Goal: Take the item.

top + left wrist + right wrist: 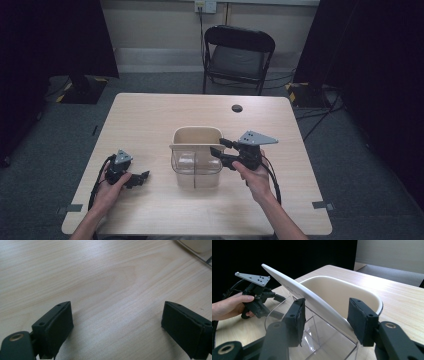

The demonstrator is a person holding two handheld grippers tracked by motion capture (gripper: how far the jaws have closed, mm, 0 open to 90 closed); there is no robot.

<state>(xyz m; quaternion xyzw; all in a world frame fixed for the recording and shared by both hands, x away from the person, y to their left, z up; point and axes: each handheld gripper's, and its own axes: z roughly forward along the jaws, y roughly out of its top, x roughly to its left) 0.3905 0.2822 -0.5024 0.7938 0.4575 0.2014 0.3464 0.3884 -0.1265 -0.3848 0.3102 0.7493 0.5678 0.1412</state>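
Two tools are in play on the tabletop (160,115), one in each of the person's hands. The right tool (325,320) is at the right side of a clear box (196,172) that stands near the middle of the tabletop. A cream tub (197,136) sits in the box's far part. A flat white lip (287,282) runs out from the tub and slopes across the box's open top. In the right gripper view the two black jaws stand on either side of that lip where it meets the box's corner. They are drawn in narrow and the pads look pressed to the tub's lip, though the exact contact is hard to make out. The right hand (256,177) grips this tool from behind, and its grey plate sits level on top.

The left tool (135,178) lies low over the tabletop, well to the left of the box and apart from it. The left hand (111,187) is wrapped round its body. Its jaws stand wide apart, with bare wood between them and nothing in their grasp. In the left gripper view a corner of the box shows at the upper right, far off from the jaws.

A small dark hole (237,108) marks the tabletop's far side. Beyond that edge stands a black folding chair (239,52) on grey carpet.
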